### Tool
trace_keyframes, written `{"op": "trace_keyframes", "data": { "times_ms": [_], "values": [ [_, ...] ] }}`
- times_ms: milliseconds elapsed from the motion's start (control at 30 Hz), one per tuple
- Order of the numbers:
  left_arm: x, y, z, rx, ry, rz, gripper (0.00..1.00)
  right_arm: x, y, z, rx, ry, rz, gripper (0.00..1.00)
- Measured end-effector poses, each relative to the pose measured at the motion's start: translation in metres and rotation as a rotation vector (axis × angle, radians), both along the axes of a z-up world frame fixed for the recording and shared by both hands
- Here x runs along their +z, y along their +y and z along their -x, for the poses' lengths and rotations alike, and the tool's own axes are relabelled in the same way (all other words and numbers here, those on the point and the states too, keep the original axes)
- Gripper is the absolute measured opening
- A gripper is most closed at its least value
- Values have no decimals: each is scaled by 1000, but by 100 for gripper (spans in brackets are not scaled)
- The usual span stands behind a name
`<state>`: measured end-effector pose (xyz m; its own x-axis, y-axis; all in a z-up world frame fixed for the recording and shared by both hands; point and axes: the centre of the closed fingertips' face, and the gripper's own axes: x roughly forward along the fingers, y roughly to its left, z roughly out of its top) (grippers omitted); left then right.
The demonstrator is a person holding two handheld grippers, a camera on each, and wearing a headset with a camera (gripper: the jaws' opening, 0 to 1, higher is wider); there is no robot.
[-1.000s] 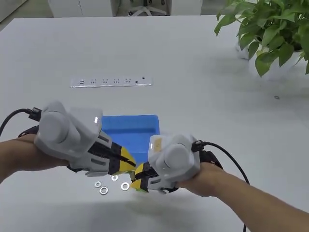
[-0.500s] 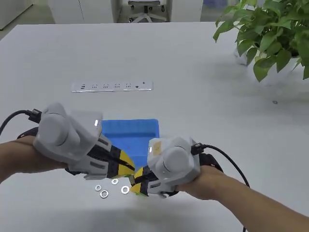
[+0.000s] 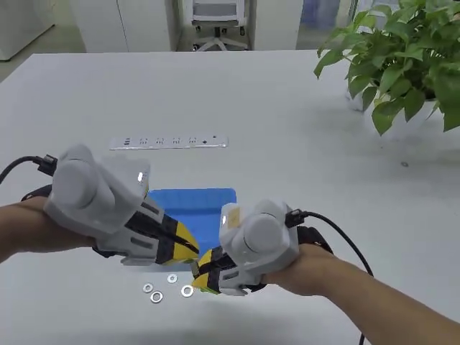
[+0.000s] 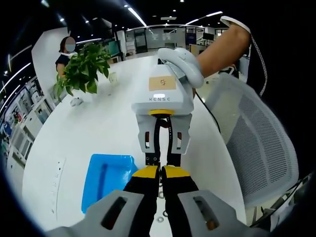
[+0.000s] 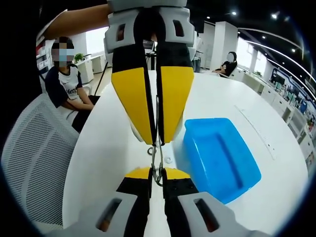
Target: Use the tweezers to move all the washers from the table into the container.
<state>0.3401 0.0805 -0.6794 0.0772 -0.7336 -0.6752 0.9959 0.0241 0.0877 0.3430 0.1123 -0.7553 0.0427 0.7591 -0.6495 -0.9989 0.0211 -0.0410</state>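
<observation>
Several small metal washers [image 3: 187, 290] lie on the white table [image 3: 287, 115], just in front of the blue container [image 3: 192, 207]. My left gripper [image 3: 194, 249] and my right gripper [image 3: 201, 272] meet tip to tip above the washers, both with jaws closed. In the right gripper view, thin metal tweezers [image 5: 156, 158] run from my right gripper [image 5: 157, 174] up into the yellow jaws of the left gripper [image 5: 157, 140]. Two washers [image 5: 168, 159] lie beneath them, with the blue container [image 5: 219, 158] to the right. The left gripper view has the right gripper [image 4: 159, 160] facing my left gripper [image 4: 161, 173].
A white power strip [image 3: 169, 142] lies behind the container. A potted plant [image 3: 402, 57] stands at the far right. A mesh chair [image 4: 252, 148] is beside the table, and a person [image 5: 64, 79] sits beyond the table edge. Cables trail from both grippers.
The head camera has tilted up, sliding the table down the picture. Both grippers have risen slightly from the washers and stay tip to tip.
</observation>
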Motion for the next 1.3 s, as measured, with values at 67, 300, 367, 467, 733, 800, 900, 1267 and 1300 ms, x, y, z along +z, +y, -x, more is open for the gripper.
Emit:
{"op": "trace_keyframes", "data": {
  "times_ms": [67, 300, 367, 467, 733, 800, 900, 1267, 1300],
  "values": [
    [4, 1, 0, 1, -7, 0, 6, 4, 0, -1, -1, -5, -2, 9],
    [16, 1, -3, 8, -15, 1, 6, 16, 1, -3, 1, -9, -4, 9],
    [19, 1, -4, 10, -13, -2, 6, 19, 2, -4, 0, -7, -7, 9],
    [23, 2, -5, 10, -19, 0, 6, 24, 2, -6, 0, -12, -5, 9],
    [34, 2, -12, 11, -37, 0, 6, 35, 2, -14, 4, -20, -5, 9],
    [37, 2, -15, 13, -40, 1, 6, 37, 2, -17, 3, -23, -6, 9],
    [40, 2, -19, 18, -39, 3, 6, 41, 2, -21, 2, -26, -7, 9],
    [49, 3, -35, 32, -53, 13, 6, 51, 2, -39, -4, -26, -18, 9],
    [50, 3, -37, 32, -54, 13, 6, 51, 2, -40, -5, -26, -19, 9]
  ]
}}
